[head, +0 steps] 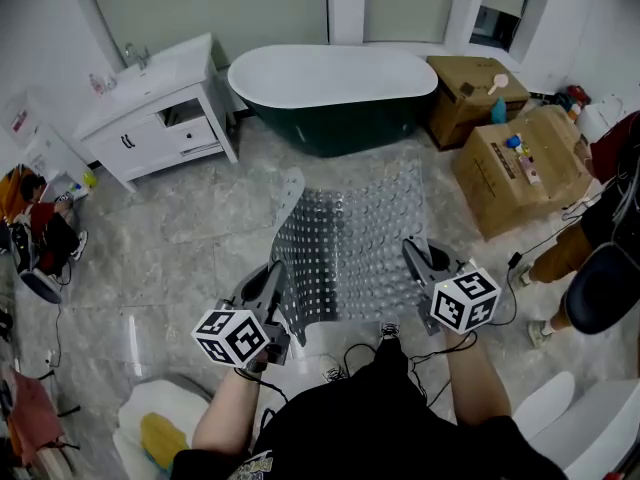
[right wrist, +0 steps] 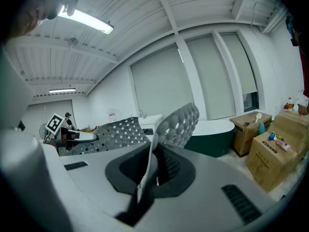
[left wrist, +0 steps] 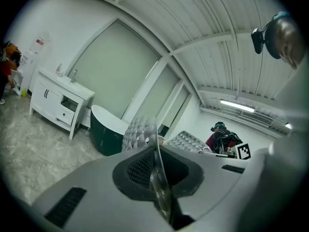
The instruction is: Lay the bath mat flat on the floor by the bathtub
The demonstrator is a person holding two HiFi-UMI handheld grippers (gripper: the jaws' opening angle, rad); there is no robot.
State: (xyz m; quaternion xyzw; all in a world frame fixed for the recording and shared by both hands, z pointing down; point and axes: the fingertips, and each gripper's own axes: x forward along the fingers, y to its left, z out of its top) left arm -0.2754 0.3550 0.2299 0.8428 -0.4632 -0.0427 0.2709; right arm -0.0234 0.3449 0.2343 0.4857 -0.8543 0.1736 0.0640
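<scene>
A translucent grey bath mat [head: 352, 238] with rows of holes and suction cups hangs in the air over the marble floor, in front of the dark green bathtub [head: 335, 93]. My left gripper [head: 268, 286] is shut on the mat's near left corner. My right gripper [head: 421, 263] is shut on the near right corner. In the left gripper view the mat's edge [left wrist: 155, 166] is pinched between the jaws and the mat [left wrist: 139, 132] curls upward. The right gripper view shows the mat edge [right wrist: 147, 170] clamped, with the sheet [right wrist: 179, 124] bending up.
A white vanity cabinet [head: 155, 108] stands left of the tub. Cardboard boxes [head: 520, 163] sit at the right with small items on top. A person's legs [head: 560, 253] stand at the right edge. Cables [head: 375, 353] lie on the floor near my feet. A white toilet [head: 160, 423] is at lower left.
</scene>
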